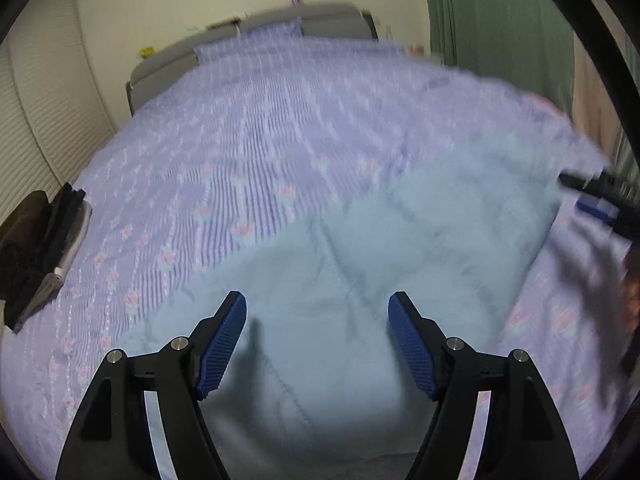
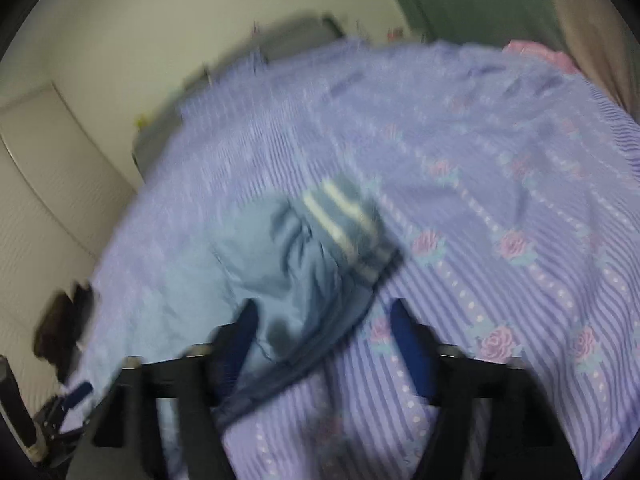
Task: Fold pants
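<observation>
Both views motion-blurred. The light blue pants (image 1: 360, 248) are lying spread on the bed (image 1: 224, 152), which is wearing a lilac striped cover with pink rose print. In the left wrist view the pants are filling the lower middle, running from under the camera out toward the right edge, seams showing as faint lines.

The left claw (image 1: 317, 310) is hanging over the pants with its blue pads (image 1: 224, 344) wide apart, gripping nothing; whether the tips are touching the cloth is unclear.

In the right wrist view the pants (image 2: 280, 264) are lying left of centre, with a bunched end showing white stripes on darker blue pointing up-right. The right claw (image 2: 324, 312) is also standing apart, its left finger over the pants fabric, its right finger over bare bed cover (image 2: 500, 200); nothing is clamped.

A dark pile of clothes (image 1: 32, 240) is sitting at the bed's left edge. A grey headboard (image 1: 256, 36) is standing at the far end, a green curtain (image 1: 496, 20) hanging at the upper right.
</observation>
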